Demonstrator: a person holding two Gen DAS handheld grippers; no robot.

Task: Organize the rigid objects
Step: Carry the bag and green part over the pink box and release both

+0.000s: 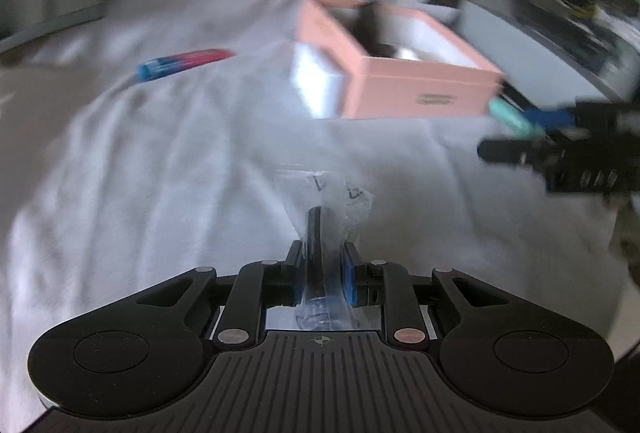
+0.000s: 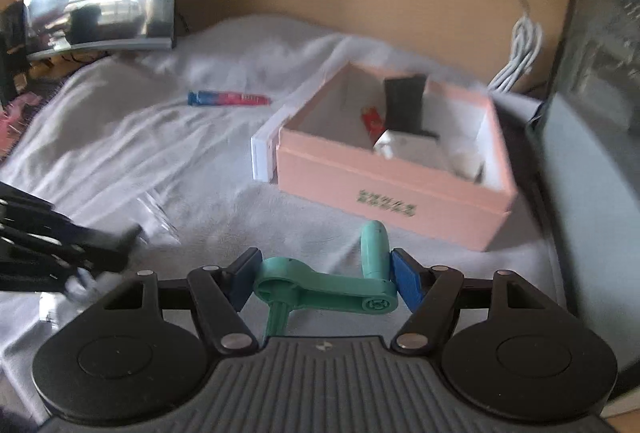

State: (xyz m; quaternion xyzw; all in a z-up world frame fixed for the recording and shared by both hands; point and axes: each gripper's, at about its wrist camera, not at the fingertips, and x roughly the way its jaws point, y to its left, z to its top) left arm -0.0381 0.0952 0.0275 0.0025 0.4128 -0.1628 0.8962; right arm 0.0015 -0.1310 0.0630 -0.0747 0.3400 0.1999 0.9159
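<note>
Both tools look mid-carry: the left gripper (image 1: 322, 265) pinches a bagged dark part (image 1: 320, 229), the right gripper (image 2: 325, 279) clamps a teal crank (image 2: 328, 287) (blurred), each needing release over the pink box (image 2: 394, 189) ahead.

Two matching black handheld grippers, blue at the tips.

The left gripper (image 1: 322, 269) shows a ribbed grey-black body, two round black side lobes, angular black linkages with silver and coppery pivot pins, a small crosshair mark, blue pads (image 1: 349, 279). The right gripper (image 2: 326, 279) looks the same build, though blur softens its pin colours; its blue pads (image 2: 406, 283) look larger.
</note>
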